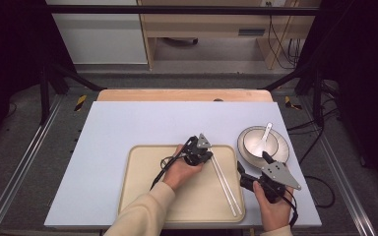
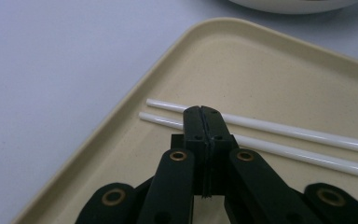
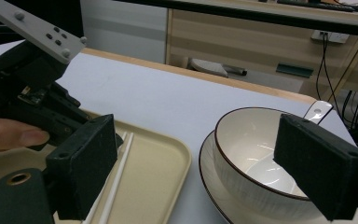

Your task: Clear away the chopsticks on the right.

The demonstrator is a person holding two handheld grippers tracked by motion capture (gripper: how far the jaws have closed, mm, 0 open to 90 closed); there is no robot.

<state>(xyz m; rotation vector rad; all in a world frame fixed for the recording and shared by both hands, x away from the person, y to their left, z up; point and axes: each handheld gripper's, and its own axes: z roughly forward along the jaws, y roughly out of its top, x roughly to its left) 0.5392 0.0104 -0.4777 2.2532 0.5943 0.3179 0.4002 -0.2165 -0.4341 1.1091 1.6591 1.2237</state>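
Your left gripper [image 2: 203, 112] is clenched, empty, tips just over two slim white chopsticks [image 2: 279, 133] on the smooth beige tray [image 2: 121, 140]; right gripper [image 3: 200, 172] released.

Cream sleeves worn on both forearms. Black left gripper [image 1: 203, 147] and right gripper [image 1: 256, 169], grey screwed plates, brass pivot bushings, trailing black cables.

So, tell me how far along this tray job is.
Done: a pair of white chopsticks lies flat on the beige tray. In hand: the left tongs are shut and empty, poised over the chopsticks' ends; the right tongs stand open beside the bowl, gripping nothing. Left, probably: the bowl with its spoon sits on a plate off the tray, untouched.
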